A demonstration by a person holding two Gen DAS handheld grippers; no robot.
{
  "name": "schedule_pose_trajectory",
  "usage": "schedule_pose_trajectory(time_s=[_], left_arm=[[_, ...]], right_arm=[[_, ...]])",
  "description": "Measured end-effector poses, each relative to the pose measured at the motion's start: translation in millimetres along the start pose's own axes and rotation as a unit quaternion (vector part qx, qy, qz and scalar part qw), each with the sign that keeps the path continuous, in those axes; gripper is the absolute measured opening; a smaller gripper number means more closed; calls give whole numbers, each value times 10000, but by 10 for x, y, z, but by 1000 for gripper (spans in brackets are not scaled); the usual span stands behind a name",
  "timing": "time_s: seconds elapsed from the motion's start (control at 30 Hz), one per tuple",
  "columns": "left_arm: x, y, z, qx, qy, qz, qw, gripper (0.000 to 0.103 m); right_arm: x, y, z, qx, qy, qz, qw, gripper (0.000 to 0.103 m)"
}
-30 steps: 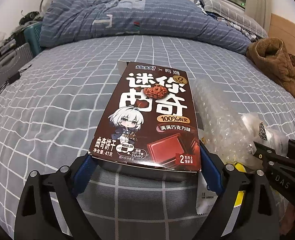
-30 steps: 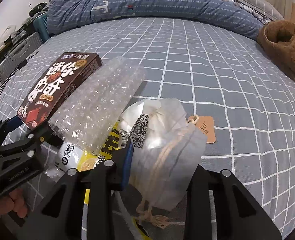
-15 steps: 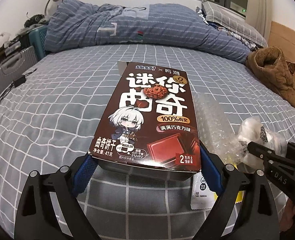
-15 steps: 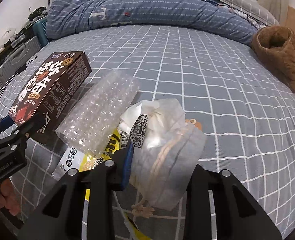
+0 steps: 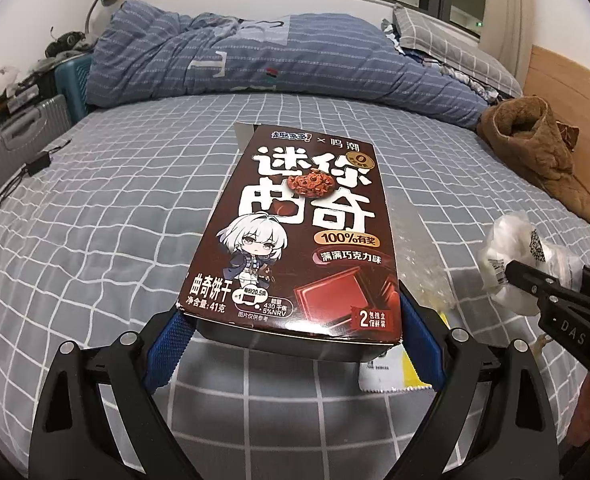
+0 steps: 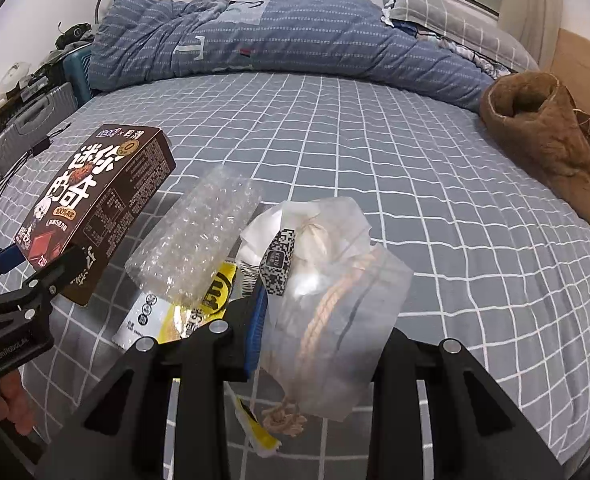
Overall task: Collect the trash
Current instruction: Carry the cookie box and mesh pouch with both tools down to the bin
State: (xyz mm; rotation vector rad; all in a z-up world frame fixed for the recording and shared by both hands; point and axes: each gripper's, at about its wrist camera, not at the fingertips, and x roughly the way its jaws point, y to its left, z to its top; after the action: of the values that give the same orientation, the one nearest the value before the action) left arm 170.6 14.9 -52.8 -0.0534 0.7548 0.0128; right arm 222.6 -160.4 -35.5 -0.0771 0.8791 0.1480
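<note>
The left tool (image 5: 295,332) pinches the brown cookie box (image 5: 299,236) by its near end, blue pads pressed on both sides, so the box juts forward and clear above the checked bed (image 5: 107,216). Gripping the short end probably keeps the light, likely empty carton steady with one hand.

The right tool (image 6: 319,328) is nearly pressed together on a clear plastic bag (image 6: 335,280) holding coiled cord, with a yellow wrapper (image 6: 211,292) and a sheet of bubble wrap (image 6: 199,240) bunched into the same pinch, it seems; the pads are mostly hidden by plastic, so how much they truly catch is hard to say. Bundling several soft scraps in one grip saves trips.

Only the right wrist view shows the bundle's contents and the box's side panel. The left wrist view shows the box's printed front and the right tool from outside, bag crumpled at its tip. A brown fleece garment (image 6: 543,140) lies well apart by the headboard.
</note>
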Motion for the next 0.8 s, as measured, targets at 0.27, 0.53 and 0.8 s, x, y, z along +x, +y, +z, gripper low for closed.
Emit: schedule_pose_trajectory(time_s=[0.27,0.53,0.8], left_arm=[[-161,-14,-126,38,-17,-18,10000,90],[-326,-11,-214,21,-40,-61,10000,90],[-488,-63,-322,26,-78,-115,9999,90]], right_arm=[[-160,65,-90,-10,-75,-7,10000,29],[-328,125,-231,-5,-107,-10,9999,29],[-545,189,-357,58,-195,-31,9998,29]])
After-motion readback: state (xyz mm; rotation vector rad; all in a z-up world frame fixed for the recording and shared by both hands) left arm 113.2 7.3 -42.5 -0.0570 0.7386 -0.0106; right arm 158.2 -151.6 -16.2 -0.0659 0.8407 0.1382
